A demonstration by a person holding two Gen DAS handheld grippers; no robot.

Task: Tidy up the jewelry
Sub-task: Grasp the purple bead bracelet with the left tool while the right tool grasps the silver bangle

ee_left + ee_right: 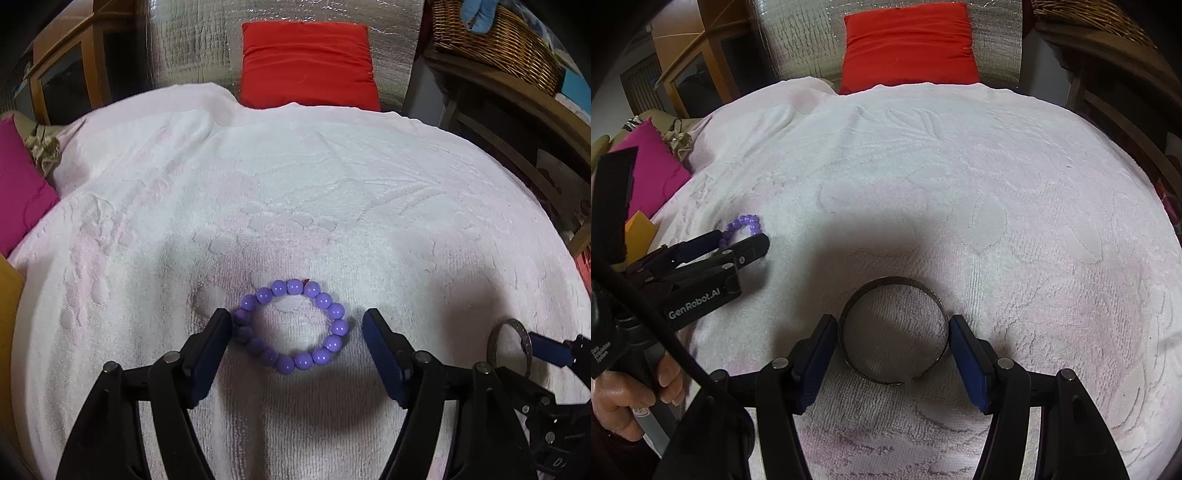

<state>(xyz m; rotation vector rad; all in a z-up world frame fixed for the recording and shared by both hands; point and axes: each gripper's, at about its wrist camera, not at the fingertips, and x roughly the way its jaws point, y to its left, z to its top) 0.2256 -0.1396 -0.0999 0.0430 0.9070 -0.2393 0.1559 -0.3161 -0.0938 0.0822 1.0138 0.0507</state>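
Purple bead bracelet [292,327] between spread left fingers [218,334]; right view alone shows parted fingers [962,341] flanking metal bangle [893,328]

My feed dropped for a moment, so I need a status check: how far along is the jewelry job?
Done: nothing looks put away; no box or tray is in view.
In hand: the open left gripper straddles the bead bracelet, one pad touching its beads. The open right gripper brackets the metal cuff. Both pieces lie flat on the towel, ungripped.
Left: closing on each, lifting and placing them.
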